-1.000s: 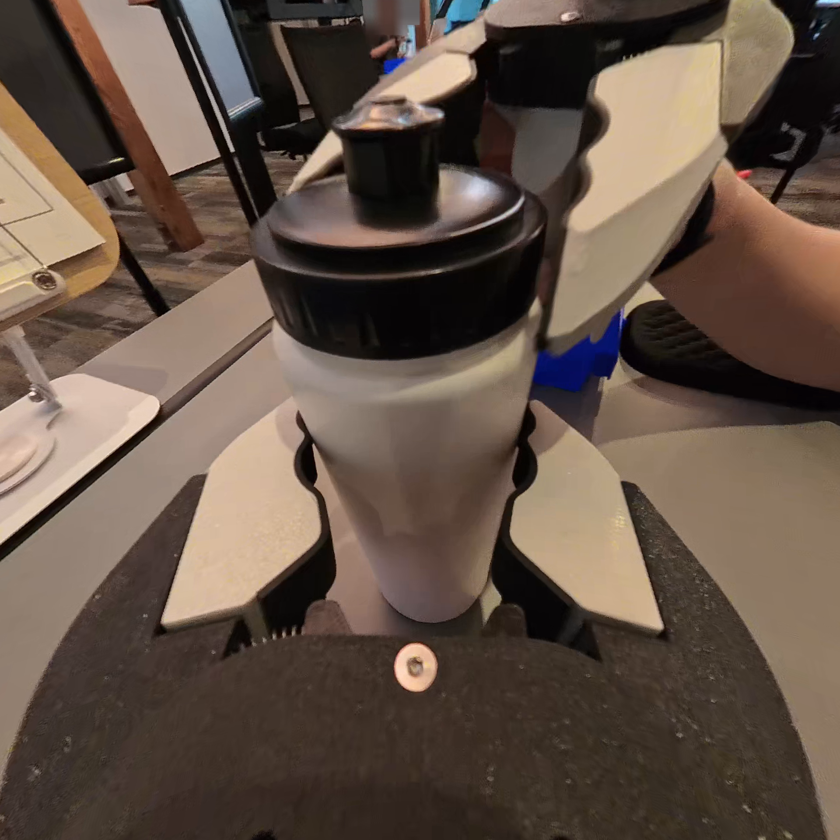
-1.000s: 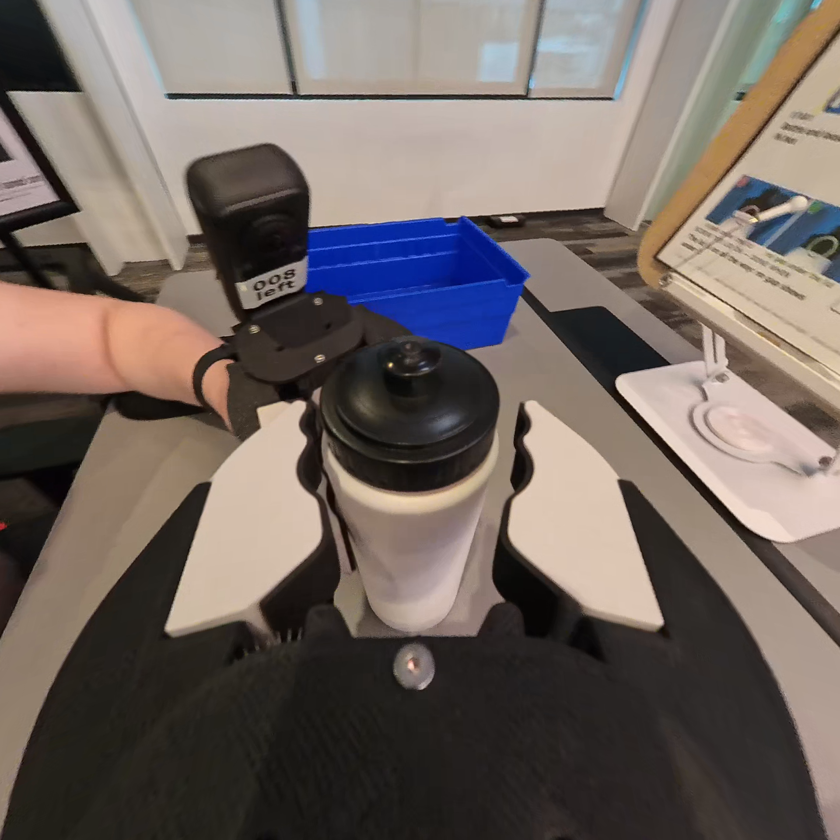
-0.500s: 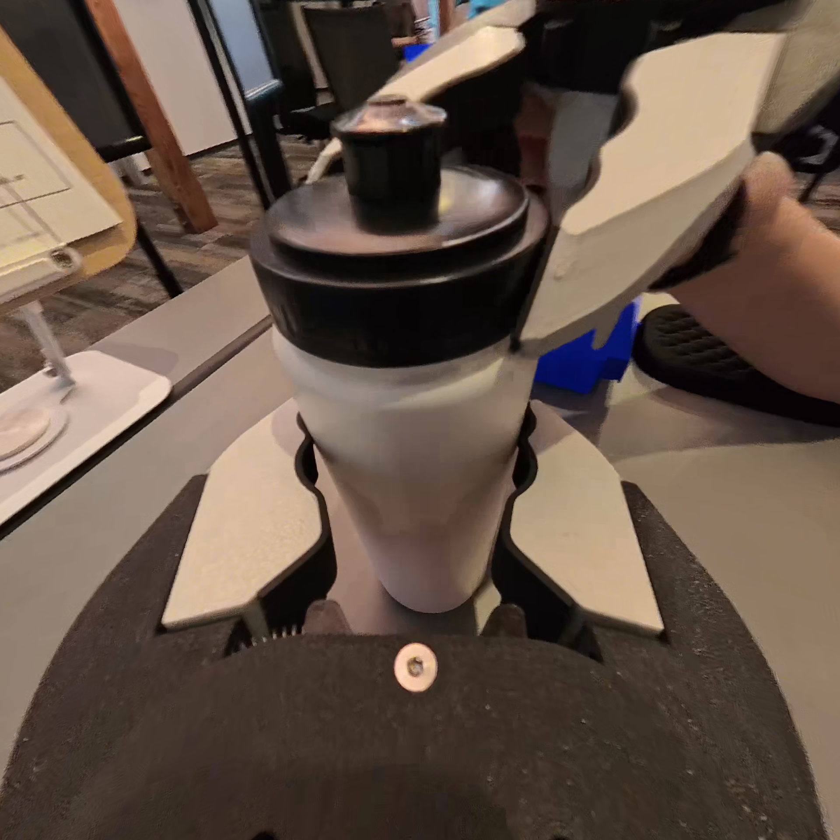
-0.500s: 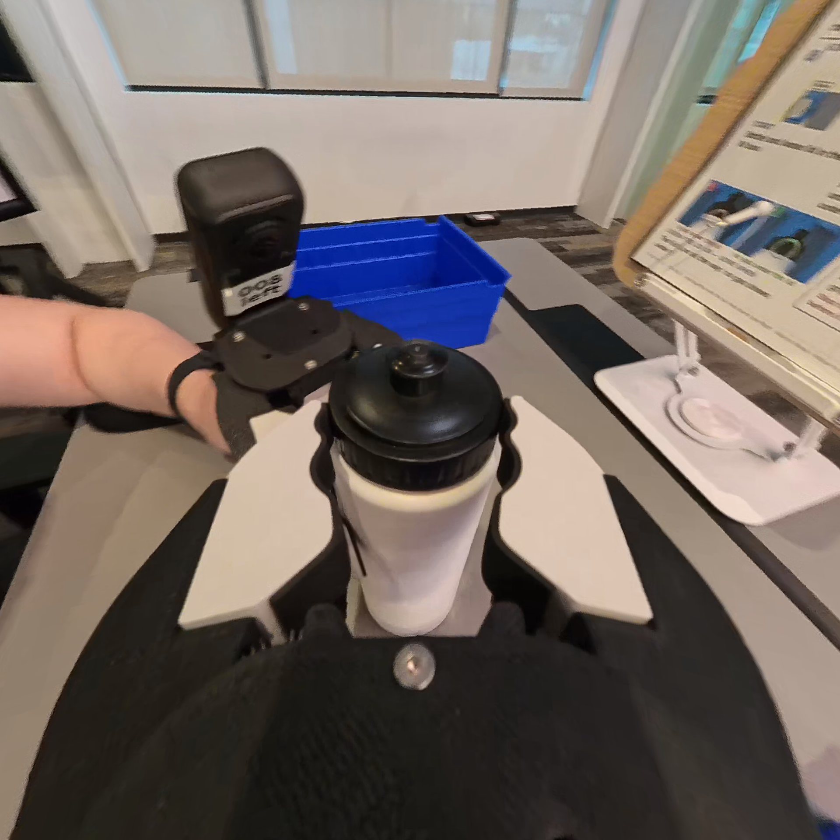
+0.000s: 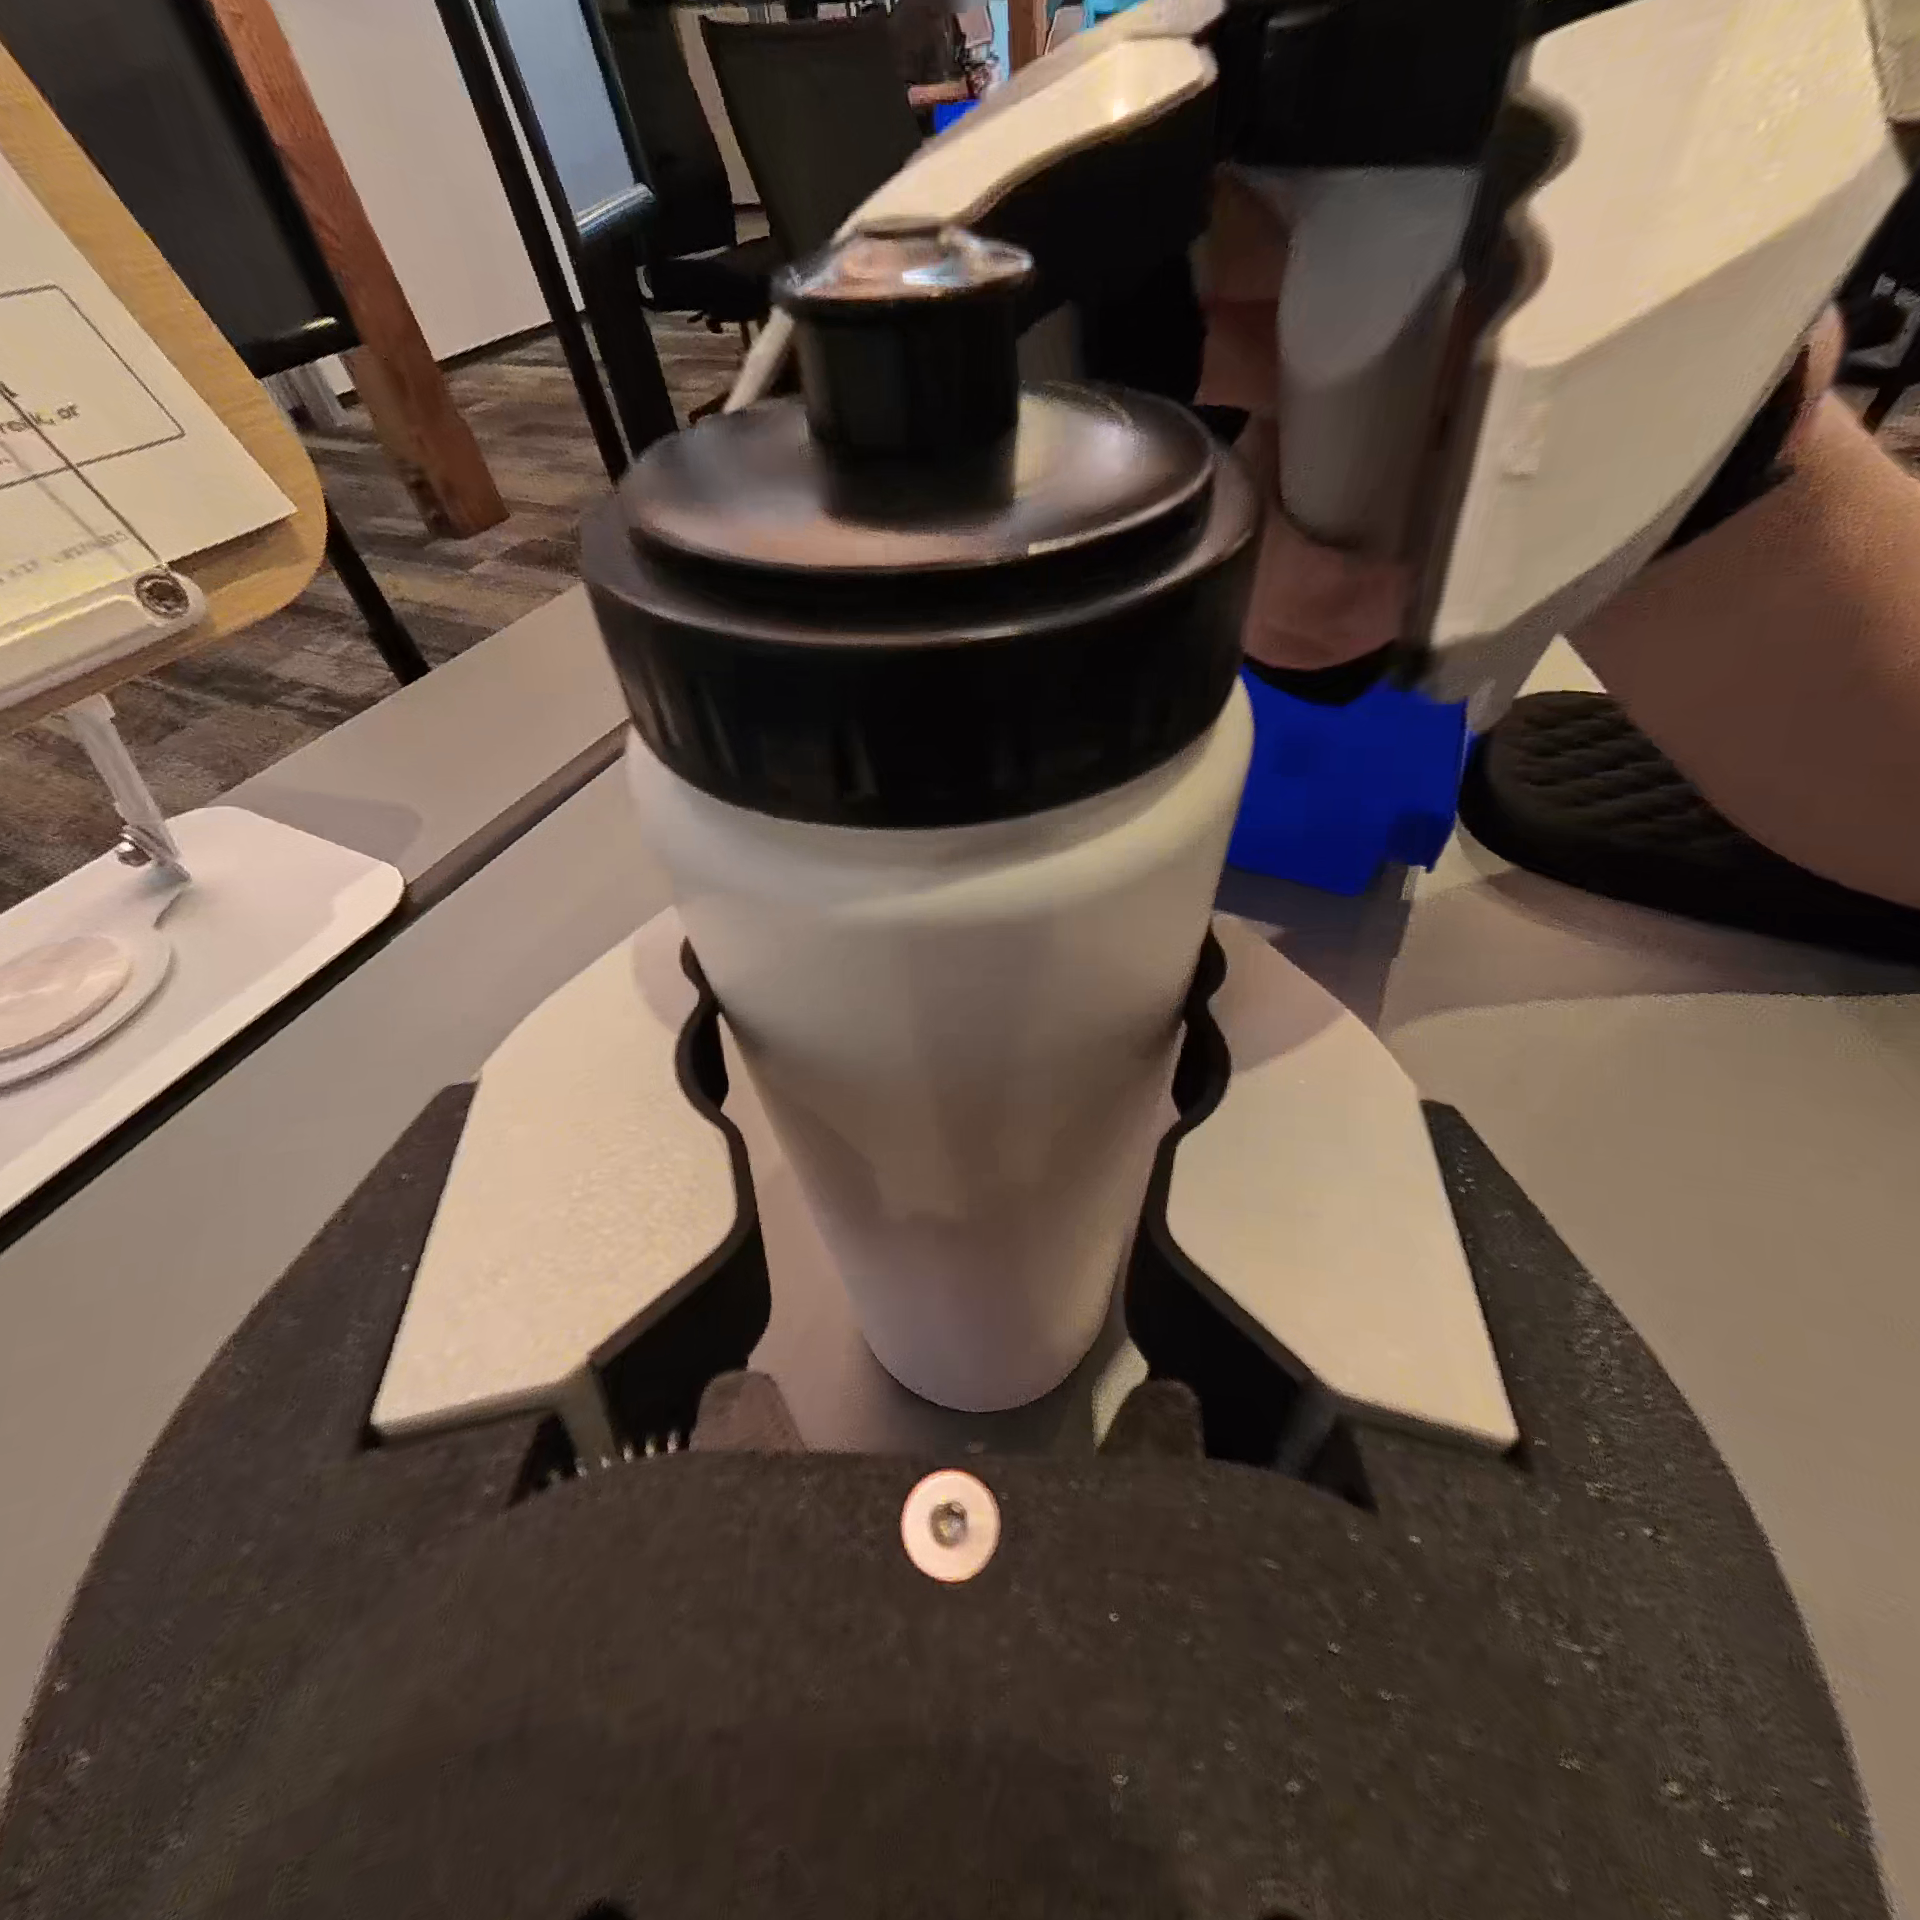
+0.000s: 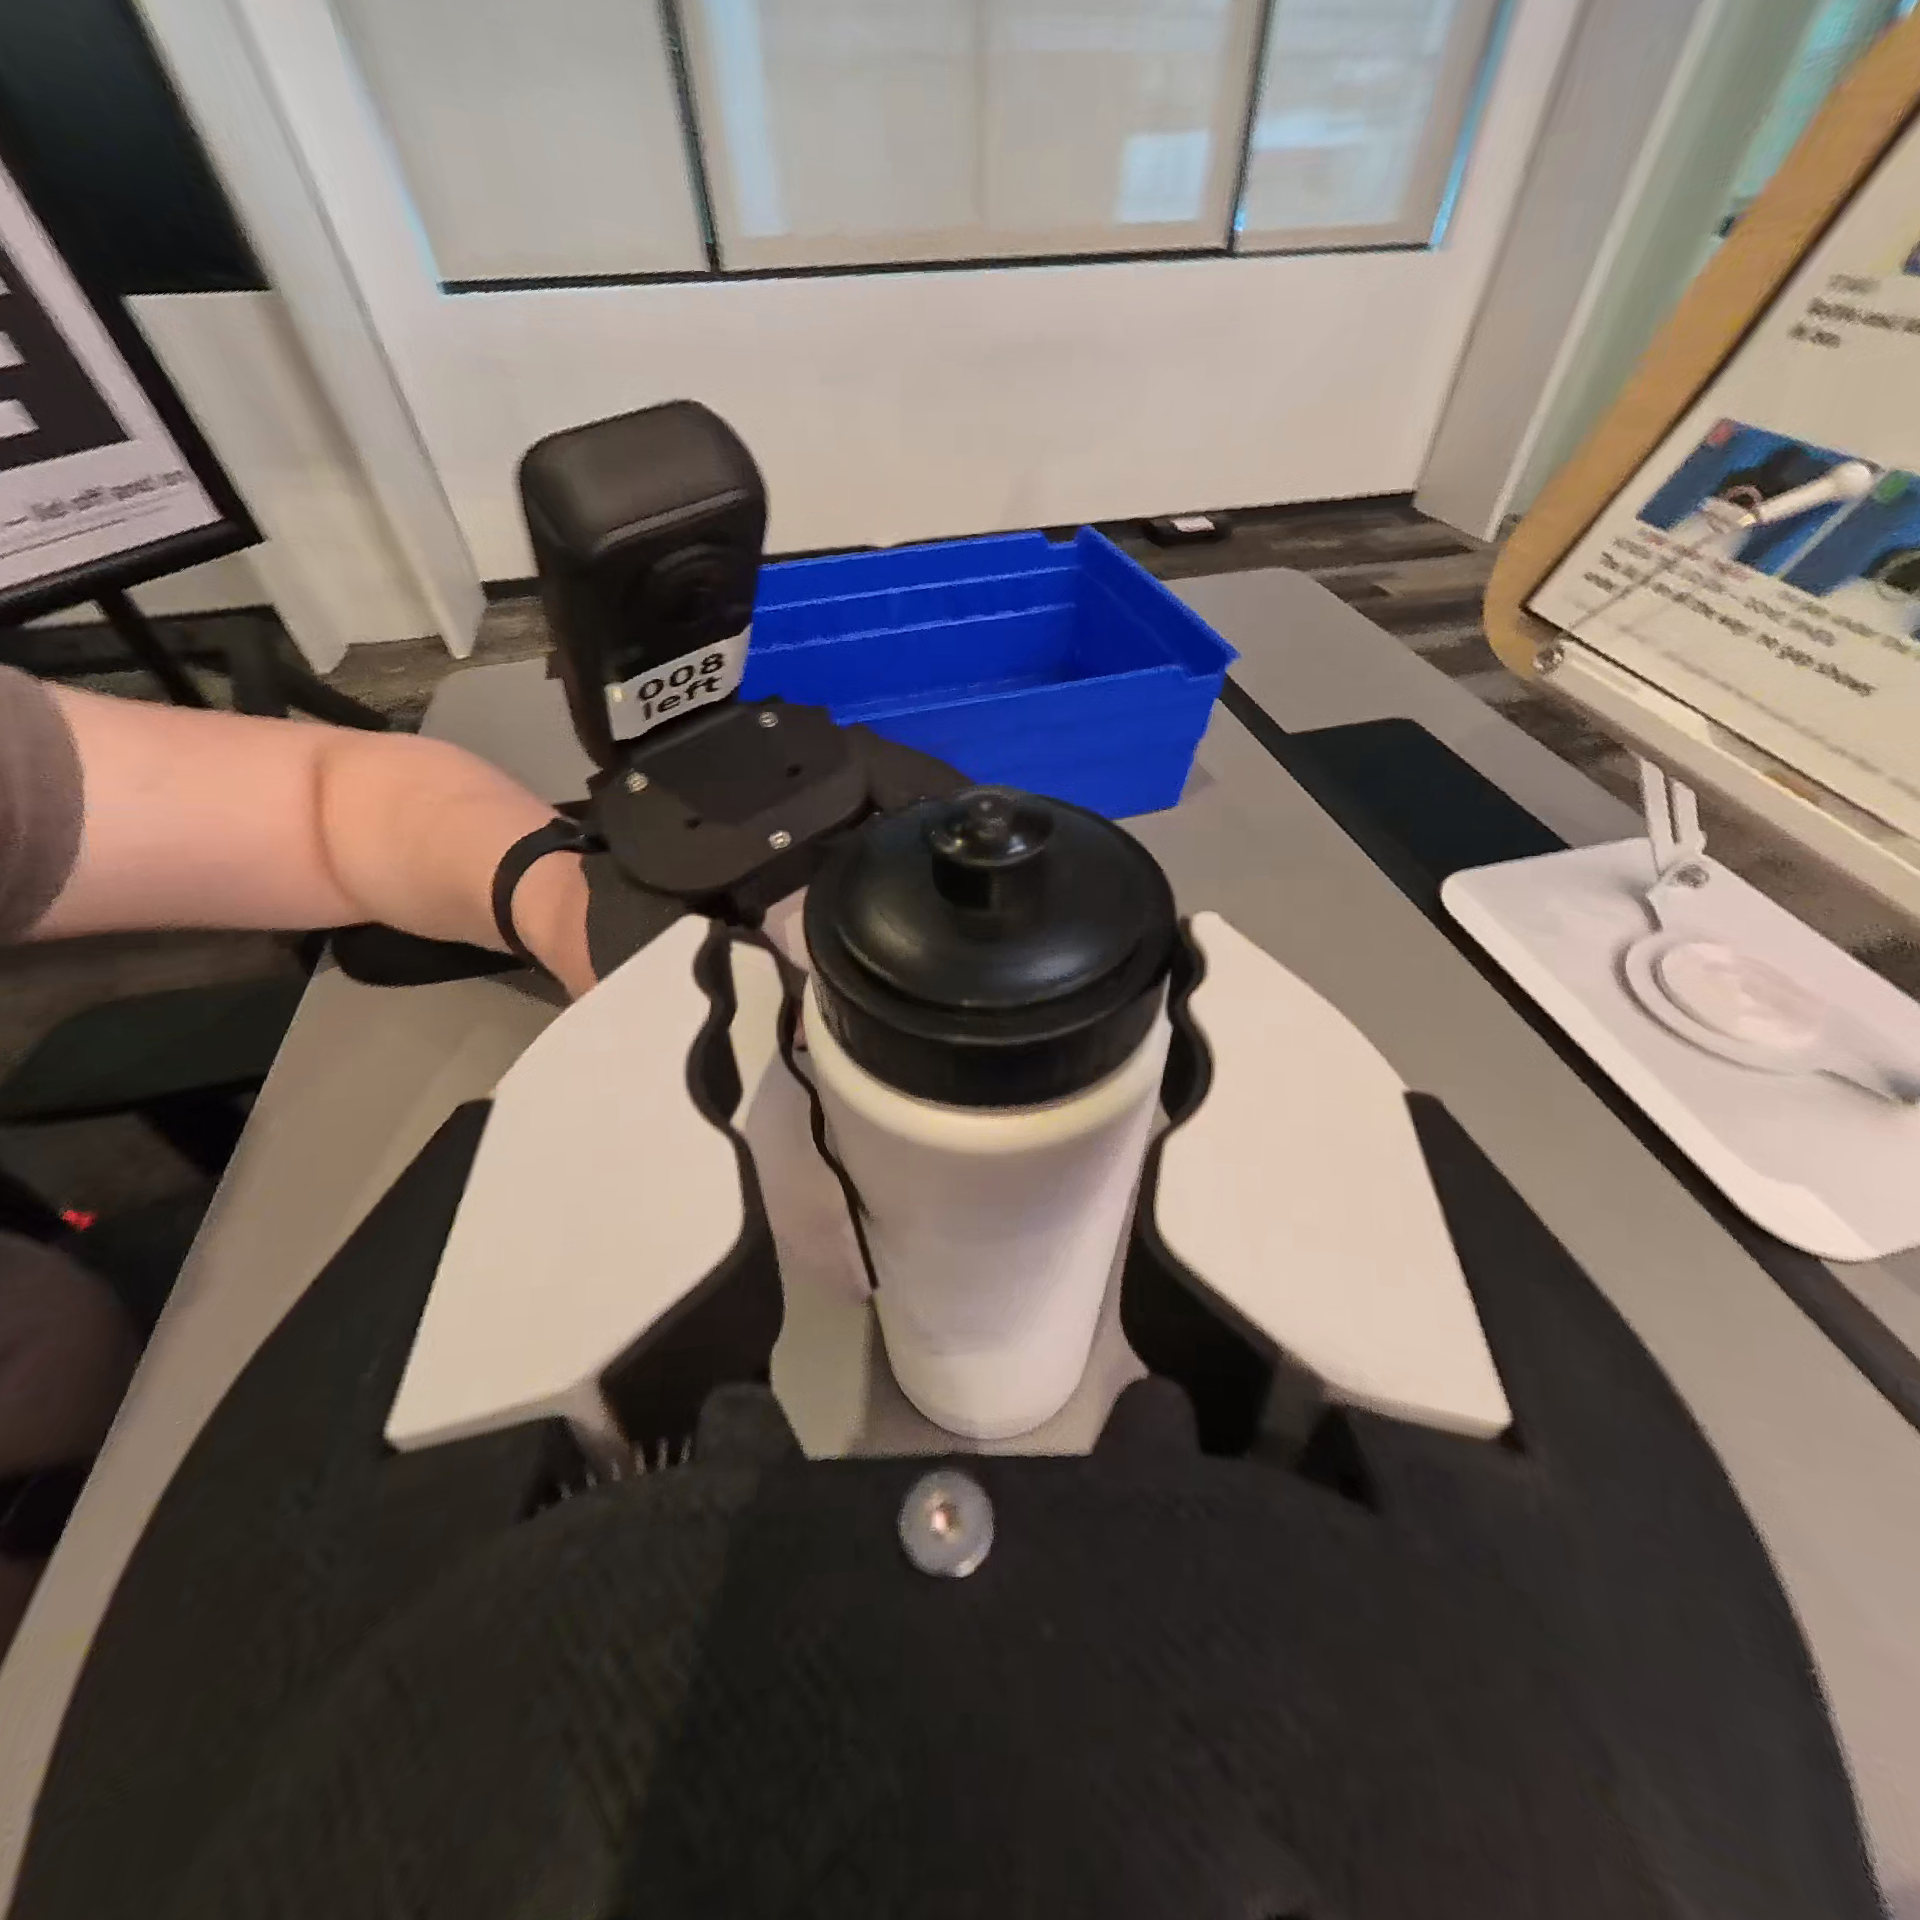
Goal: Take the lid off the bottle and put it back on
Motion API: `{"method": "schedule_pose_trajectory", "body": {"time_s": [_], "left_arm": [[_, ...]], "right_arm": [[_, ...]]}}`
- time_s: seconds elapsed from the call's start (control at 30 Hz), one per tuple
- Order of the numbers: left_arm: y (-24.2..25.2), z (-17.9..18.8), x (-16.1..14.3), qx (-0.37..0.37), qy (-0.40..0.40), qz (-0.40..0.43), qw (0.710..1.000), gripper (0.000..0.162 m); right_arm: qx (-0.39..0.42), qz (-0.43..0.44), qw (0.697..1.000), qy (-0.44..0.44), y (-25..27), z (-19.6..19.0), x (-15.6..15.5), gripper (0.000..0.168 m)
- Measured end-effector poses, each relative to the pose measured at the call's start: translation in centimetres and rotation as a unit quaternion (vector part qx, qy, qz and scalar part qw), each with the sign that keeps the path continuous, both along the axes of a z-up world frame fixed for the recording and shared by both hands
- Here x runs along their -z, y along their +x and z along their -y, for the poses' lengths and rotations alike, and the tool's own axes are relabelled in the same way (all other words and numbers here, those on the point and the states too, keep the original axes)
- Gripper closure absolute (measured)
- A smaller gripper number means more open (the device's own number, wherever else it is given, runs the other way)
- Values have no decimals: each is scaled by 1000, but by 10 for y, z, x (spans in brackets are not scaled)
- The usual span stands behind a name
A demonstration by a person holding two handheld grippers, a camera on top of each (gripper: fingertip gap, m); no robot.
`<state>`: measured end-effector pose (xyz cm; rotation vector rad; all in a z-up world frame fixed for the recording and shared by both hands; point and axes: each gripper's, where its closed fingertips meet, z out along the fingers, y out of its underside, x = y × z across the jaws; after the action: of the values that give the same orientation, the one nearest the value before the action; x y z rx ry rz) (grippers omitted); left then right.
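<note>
Bottle (image 5: 935,1091): white body, black ribbed lid (image 5: 920,675) with pull spout, upright at frame centre in both views, standing on the grey table (image 6: 1382,883)

Change noted: half a second back we saw the right gripper (image 6: 951,1049) drawn in close about the lid; its fingers now stand spread, the right-hand one touching or nearly touching the lid's edge, the left-hand one clearly apart. In the left wrist view it sits higher, at upper right. We judge a release between turns, the lid seated on the neck and not yet off

Left gripper (image 5: 945,1049): pinching the bottle's body below the lid, one finger on each side, holding it steady

Relation: the lid lies between the right gripper's fingers, off-centre toward the right-hand one, so a fresh closing looks needed before any further twist

Surroundings: blue bin (image 6: 997,675) behind, upper centre; white stand (image 6: 1704,1029) at right edge
</note>
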<state>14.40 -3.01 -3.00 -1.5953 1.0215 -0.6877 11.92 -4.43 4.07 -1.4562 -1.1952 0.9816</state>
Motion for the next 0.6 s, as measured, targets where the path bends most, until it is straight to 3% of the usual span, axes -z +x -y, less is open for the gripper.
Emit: {"method": "schedule_pose_trajectory", "body": {"time_s": [0.2, 0.33, 0.6], "left_arm": [[4, 5, 0, 24, 0, 4, 1000, 76], [3, 4, 1, 10, -7, -3, 1000, 76], [-13, -10, 1, -93, -10, -17, 995, 76]], "right_arm": [[-4, 9, 1000, 24, 4, -2, 2, 100], [14, 16, 1000, 19, 3, -4, 3, 100], [201, 4, 979, 31, -8, -14, 3, 100]]}}
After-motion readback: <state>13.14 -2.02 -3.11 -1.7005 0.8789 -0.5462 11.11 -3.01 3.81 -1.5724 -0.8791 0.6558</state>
